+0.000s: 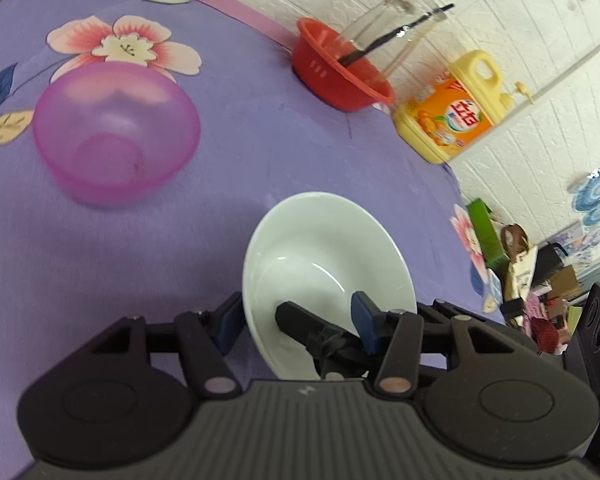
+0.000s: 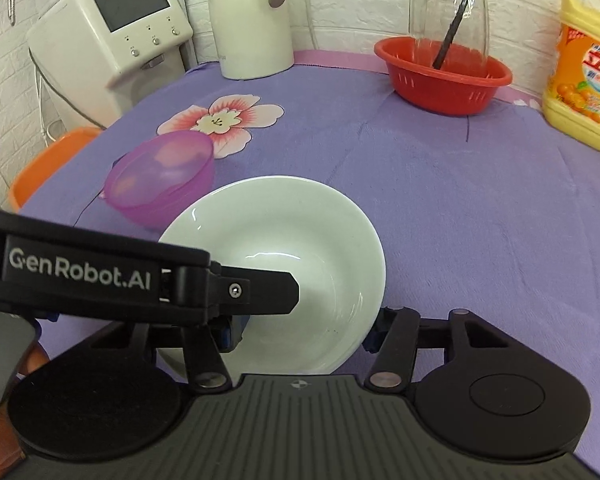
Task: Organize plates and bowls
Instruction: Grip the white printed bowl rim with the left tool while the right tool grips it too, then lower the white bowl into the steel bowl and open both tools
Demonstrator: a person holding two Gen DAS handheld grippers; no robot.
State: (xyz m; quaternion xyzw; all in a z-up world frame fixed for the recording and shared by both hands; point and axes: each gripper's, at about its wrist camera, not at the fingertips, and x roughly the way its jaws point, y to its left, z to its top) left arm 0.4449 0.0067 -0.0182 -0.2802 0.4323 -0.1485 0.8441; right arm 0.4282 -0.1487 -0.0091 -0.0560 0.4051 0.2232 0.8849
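Note:
A white bowl is near the front of the purple tablecloth. A translucent pink bowl stands upright to its left, apart from it. My left gripper is open, its blue pads straddling the white bowl's near left rim. My right gripper is open, one finger inside the bowl and one outside its right rim. The right gripper's finger shows inside the bowl in the left wrist view; the left gripper's finger reaches in over the rim in the right wrist view.
A red basket holding a glass bottle stands at the back. A yellow detergent jug is at the back right. A white kettle and a white appliance stand at the back left. An orange stool is left of the table.

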